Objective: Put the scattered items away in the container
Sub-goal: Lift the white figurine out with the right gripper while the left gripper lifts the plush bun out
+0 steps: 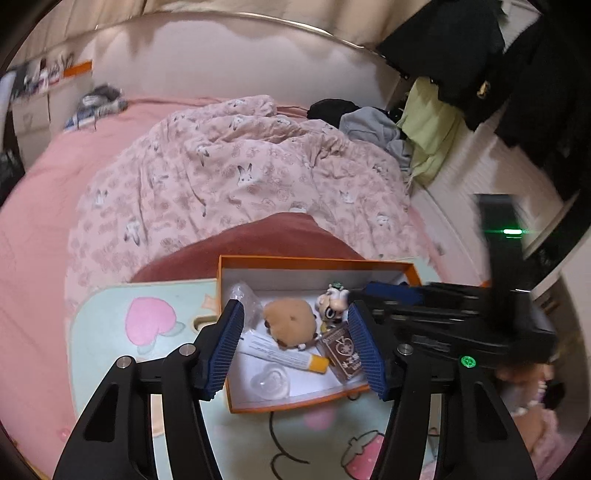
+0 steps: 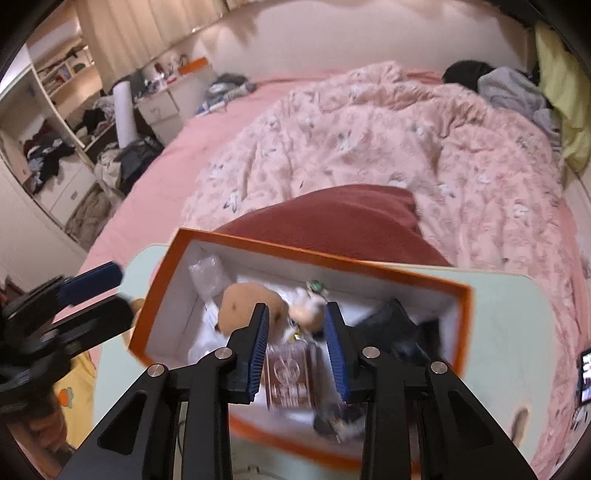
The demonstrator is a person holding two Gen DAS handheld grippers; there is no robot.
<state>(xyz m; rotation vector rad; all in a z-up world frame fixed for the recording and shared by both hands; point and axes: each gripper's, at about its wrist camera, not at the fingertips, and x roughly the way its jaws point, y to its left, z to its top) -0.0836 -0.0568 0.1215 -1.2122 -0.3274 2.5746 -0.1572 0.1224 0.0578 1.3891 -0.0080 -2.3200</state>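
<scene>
The orange box (image 1: 412,271) sits on the little table (image 1: 110,332), its things inside. The soft brown plush (image 1: 290,321) at 12 o'clock looks light; pinch its middle. Left gripper (image 1: 295,347) and right gripper (image 2: 297,350) have narrow gaps and hold nothing.

A wide bed (image 2: 159,184) with a pink sheet fills the room, under a crumpled pink duvet (image 1: 236,166) with a rabbit print. Behind it stands a pale padded headboard (image 1: 221,62). Open shelves (image 2: 55,122) full of clothes stand at the left, beside beige curtains (image 2: 147,33).
</scene>
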